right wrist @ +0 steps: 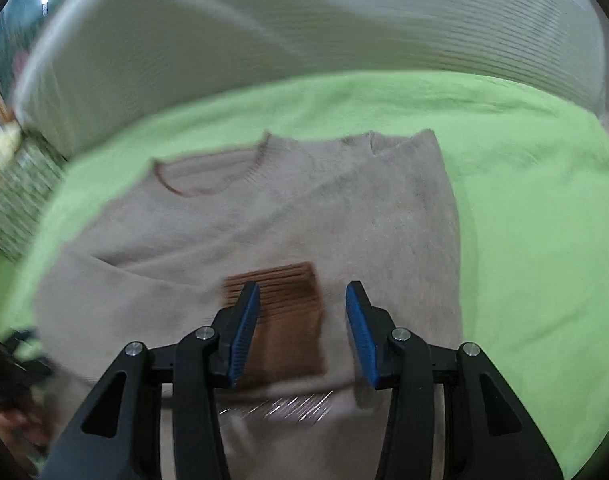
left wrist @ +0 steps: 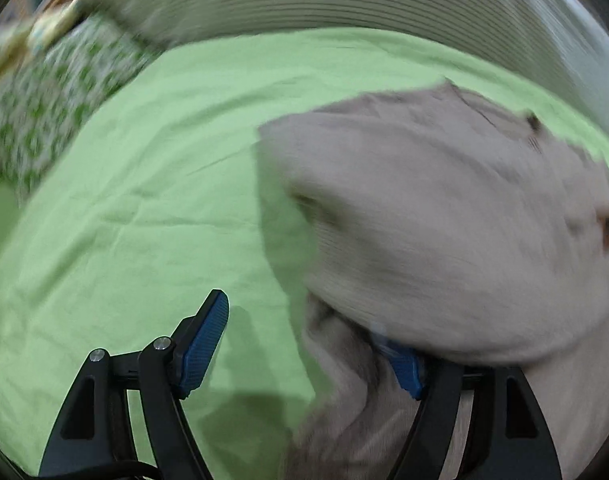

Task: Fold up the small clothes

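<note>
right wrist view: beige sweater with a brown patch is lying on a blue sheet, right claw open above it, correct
Not quite: the sheet is light green, not blue, as the right wrist view shows. The rest holds: the beige sweater with its brown patch lies on it, and the right claw is open above it.

Support surface: bed (right wrist: pixel 524 200) covered by a wrinkled light-green sheet (left wrist: pixel 164 160). Lying directly on the sheet: a beige sweater (right wrist: pixel 264 220), partly folded, with a brown patch (right wrist: pixel 288 312); a green-patterned pillow (left wrist: pixel 52 100) at the left edge.
</note>
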### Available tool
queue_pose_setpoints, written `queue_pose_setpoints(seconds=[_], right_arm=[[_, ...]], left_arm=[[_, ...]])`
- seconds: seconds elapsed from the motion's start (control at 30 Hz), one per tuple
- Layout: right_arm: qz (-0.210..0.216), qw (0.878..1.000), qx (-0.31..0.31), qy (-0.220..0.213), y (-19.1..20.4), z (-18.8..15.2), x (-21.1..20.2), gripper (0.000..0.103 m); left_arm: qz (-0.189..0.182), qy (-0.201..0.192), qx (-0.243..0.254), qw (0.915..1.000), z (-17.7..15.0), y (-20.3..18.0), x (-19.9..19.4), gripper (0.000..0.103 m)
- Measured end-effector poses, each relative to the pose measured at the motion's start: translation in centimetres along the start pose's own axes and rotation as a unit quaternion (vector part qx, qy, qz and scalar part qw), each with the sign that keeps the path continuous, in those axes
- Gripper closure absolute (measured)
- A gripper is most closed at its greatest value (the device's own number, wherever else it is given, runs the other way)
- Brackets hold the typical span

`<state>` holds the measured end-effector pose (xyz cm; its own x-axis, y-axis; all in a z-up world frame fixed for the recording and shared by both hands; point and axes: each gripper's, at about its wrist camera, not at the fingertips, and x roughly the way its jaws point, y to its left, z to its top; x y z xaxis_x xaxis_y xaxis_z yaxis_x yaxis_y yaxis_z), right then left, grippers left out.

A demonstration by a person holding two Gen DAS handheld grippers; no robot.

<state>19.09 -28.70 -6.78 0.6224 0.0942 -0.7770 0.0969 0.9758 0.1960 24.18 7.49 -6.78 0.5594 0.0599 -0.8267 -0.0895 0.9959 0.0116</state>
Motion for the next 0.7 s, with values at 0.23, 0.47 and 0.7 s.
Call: queue_pose_setpoints(seconds=[0.23, 0.47, 0.7], right_arm=[[0.043, 0.998, -0.033, -0.038, 1.7, 1.1, -1.3, 0.093], [-0.012, 0.981, -0.044, -0.189, -1.7, 4.2, -12.4, 0.094], [-0.04, 0.997, 0.012, -0.064, -7.2, -0.1, -3.7, 0.094]], left_arm=[[0.009, -0.021, -0.082, 0.9964, 1.5, 2.2, -0.3, 0.042], [0.006, -0.034, -0.057, 0.9978, 1.1, 0.5, -1.1, 0.042], [0.016, -0.019, -0.036, 0.999, -0.4, 0.7, -0.2, 0.042]])
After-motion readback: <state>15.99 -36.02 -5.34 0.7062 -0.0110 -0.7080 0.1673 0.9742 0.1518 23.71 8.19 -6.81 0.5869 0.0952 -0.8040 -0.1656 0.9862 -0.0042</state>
